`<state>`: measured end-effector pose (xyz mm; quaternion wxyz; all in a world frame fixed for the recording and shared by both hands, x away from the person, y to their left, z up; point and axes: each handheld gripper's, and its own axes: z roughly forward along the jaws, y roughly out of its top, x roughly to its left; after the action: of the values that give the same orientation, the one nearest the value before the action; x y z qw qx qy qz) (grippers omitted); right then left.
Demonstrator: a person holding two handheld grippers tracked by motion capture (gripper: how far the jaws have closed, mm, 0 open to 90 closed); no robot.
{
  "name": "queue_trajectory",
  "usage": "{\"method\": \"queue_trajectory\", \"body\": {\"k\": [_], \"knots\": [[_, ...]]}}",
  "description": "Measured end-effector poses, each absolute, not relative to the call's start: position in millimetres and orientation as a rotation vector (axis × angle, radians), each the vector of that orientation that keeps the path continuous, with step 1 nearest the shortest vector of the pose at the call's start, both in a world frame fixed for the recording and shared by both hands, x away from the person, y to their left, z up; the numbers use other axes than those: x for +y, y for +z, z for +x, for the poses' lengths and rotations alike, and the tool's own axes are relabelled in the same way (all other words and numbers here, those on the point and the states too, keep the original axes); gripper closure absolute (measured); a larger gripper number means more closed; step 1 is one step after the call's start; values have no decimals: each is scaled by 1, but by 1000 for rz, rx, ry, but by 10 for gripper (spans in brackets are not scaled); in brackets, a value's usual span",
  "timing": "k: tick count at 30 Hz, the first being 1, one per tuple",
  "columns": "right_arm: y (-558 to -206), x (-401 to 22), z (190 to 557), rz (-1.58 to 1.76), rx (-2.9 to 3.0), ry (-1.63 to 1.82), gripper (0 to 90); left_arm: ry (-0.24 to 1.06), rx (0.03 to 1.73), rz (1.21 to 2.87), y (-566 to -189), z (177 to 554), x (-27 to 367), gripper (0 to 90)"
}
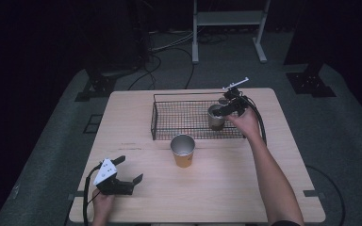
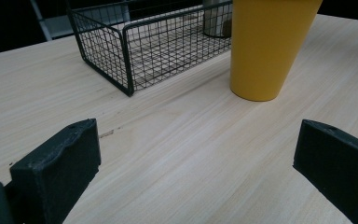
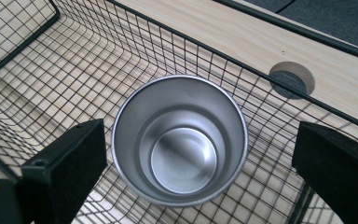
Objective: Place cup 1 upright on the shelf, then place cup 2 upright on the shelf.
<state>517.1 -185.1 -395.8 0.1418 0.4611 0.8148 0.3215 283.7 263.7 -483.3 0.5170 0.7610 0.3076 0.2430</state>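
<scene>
A metal cup (image 1: 215, 117) stands upright in the right end of a black wire basket (image 1: 179, 118). My right gripper (image 1: 226, 109) hovers just over that cup. In the right gripper view the steel cup (image 3: 179, 140) sits below and between the two jaws, which stand wide of its rim and do not touch it; the gripper (image 3: 198, 154) is open. A yellow cup (image 1: 183, 150) with a metal lining stands on the table in front of the basket. My left gripper (image 1: 129, 169) rests open at the near left of the table, with the yellow cup (image 2: 265, 46) ahead of it.
The wooden table (image 1: 136, 197) has a round cable hole (image 3: 291, 80) behind the basket's far wall. The basket wall (image 2: 121, 51) lies ahead of the left gripper (image 2: 196, 158). A metal stand (image 1: 228, 28) and cables lie on the floor beyond.
</scene>
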Motion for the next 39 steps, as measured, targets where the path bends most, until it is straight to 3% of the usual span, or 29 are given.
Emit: {"method": "queue_trajectory", "body": {"k": [12,18,39], "knots": [[-376,-200,491,1266,2317,1000,36,583,735,1830,-483,284,264,0],[-369,-208,460,1191,2323,1048,38,579,737,1824,-483,283,265,0],[-375,-217,384,1011,2392,1119,47,585,742,1831,-484,284,264,0]]}}
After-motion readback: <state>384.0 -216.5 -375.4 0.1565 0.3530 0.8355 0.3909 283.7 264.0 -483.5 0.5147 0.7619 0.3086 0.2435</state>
